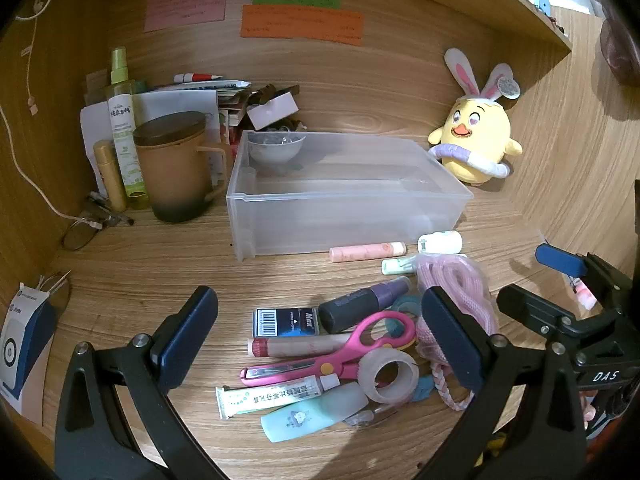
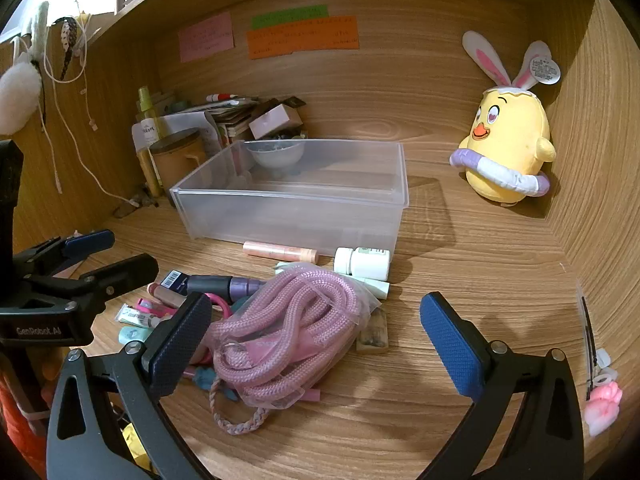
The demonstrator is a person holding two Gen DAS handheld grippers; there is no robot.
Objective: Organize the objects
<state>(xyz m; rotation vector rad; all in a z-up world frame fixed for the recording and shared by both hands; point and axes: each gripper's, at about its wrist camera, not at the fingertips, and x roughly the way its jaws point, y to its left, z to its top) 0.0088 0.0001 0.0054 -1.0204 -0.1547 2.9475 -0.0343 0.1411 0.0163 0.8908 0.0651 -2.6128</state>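
Observation:
A clear plastic bin (image 1: 344,204) (image 2: 292,200) stands on the wooden desk. In front of it lies a heap of small things: pink scissors (image 1: 340,354), a tape roll (image 1: 388,376), a blue Max box (image 1: 286,322), a dark spray bottle (image 1: 360,304), tubes, and bagged pink rope (image 2: 288,332) (image 1: 460,296). A white bottle (image 2: 362,264) and a pink tube (image 2: 280,252) lie by the bin. My left gripper (image 1: 320,344) is open above the heap. My right gripper (image 2: 316,344) is open around the rope, holding nothing.
A brown lidded mug (image 1: 176,164), spray bottles and papers stand at the back left. A yellow chick plush (image 2: 508,148) sits at the back right. A small bowl (image 1: 276,148) is behind the bin. Glasses (image 1: 88,228) lie at the left. A pink toy (image 2: 602,404) is at the right wall.

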